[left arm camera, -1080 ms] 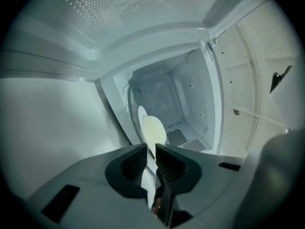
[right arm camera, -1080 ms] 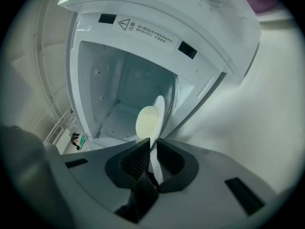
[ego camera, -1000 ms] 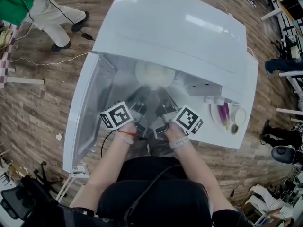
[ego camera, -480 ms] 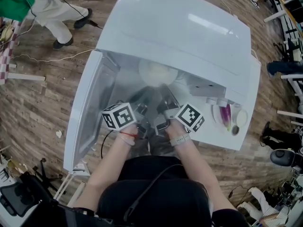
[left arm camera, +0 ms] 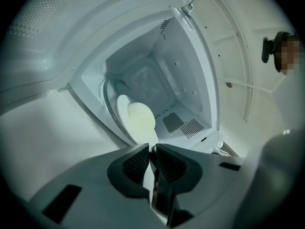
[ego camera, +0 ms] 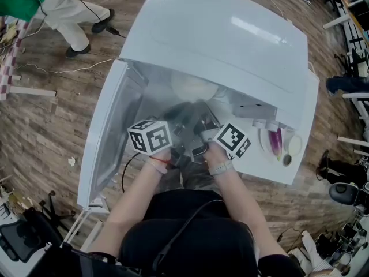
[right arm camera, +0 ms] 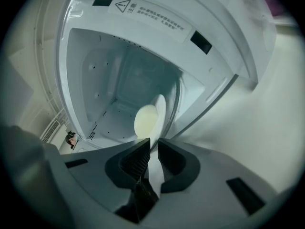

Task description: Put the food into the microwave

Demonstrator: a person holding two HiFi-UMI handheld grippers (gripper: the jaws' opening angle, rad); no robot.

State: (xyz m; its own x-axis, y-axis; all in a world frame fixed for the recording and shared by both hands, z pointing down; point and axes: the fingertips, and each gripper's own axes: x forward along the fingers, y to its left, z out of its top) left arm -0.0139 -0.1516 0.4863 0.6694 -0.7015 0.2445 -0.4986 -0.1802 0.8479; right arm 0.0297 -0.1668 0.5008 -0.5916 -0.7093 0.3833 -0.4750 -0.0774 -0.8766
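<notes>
Left gripper view: the left gripper (left arm camera: pixel 151 156), its jaws just tightening, pinches the plate (left arm camera: pixel 122 111) by its rim. The right gripper (right arm camera: pixel 153 156) clamps the opposite rim, probably so the food (right arm camera: pixel 145 120) rides level at the microwave (right arm camera: pixel 157 23) mouth.

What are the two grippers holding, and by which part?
Both hold one white plate of pale food by its near rim: the left gripper, whose jaws have just been closing, and the right gripper.

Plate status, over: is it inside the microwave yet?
Left gripper on plate rim, jaws just closed tighter; right gripper clamped on it too. Plate at microwave opening, not set down. Door open, nothing in the way.
</notes>
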